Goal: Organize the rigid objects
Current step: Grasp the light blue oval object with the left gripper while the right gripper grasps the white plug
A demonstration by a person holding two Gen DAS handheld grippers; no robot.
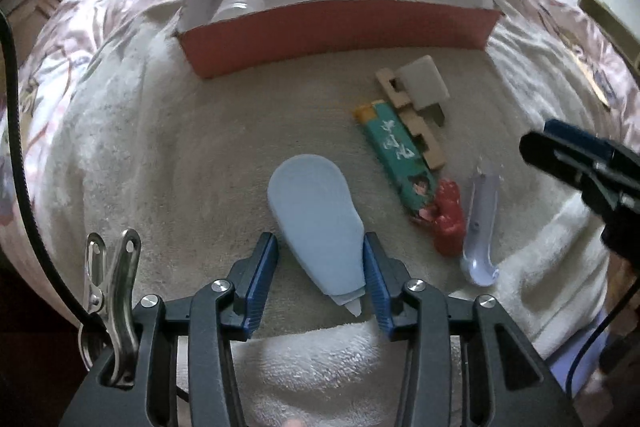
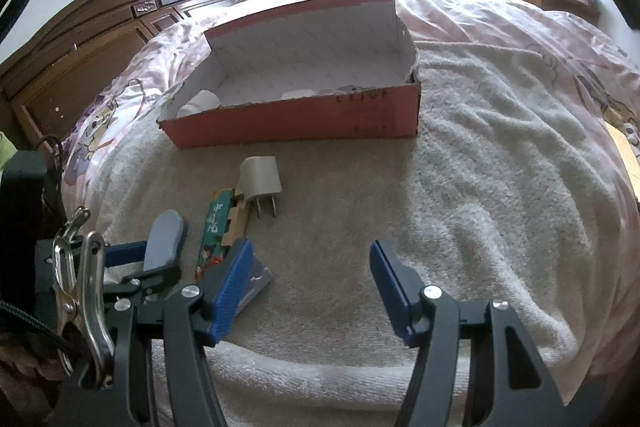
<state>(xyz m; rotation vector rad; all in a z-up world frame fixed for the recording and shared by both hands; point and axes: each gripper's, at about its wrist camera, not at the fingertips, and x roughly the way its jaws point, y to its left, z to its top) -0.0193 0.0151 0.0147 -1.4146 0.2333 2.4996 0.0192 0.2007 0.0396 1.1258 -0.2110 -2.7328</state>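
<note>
A light blue teardrop-shaped object (image 1: 316,223) lies on the towel between the fingers of my left gripper (image 1: 322,247); the jaws stand open around its narrow end, the right pad close to it. It also shows in the right wrist view (image 2: 164,243). To its right lie a green lighter (image 1: 400,155), a wooden notched piece (image 1: 416,123), a white charger plug (image 1: 424,83), a red figure (image 1: 448,219) and a lilac clip (image 1: 480,227). My right gripper (image 2: 310,263) is open and empty above the towel, right of the items.
A red cardboard box (image 2: 296,119) with a white inside stands behind the items and holds a few pale objects (image 2: 200,103). The towel (image 2: 480,187) lies on a pink bedspread. A dark wooden headboard (image 2: 80,39) is at left.
</note>
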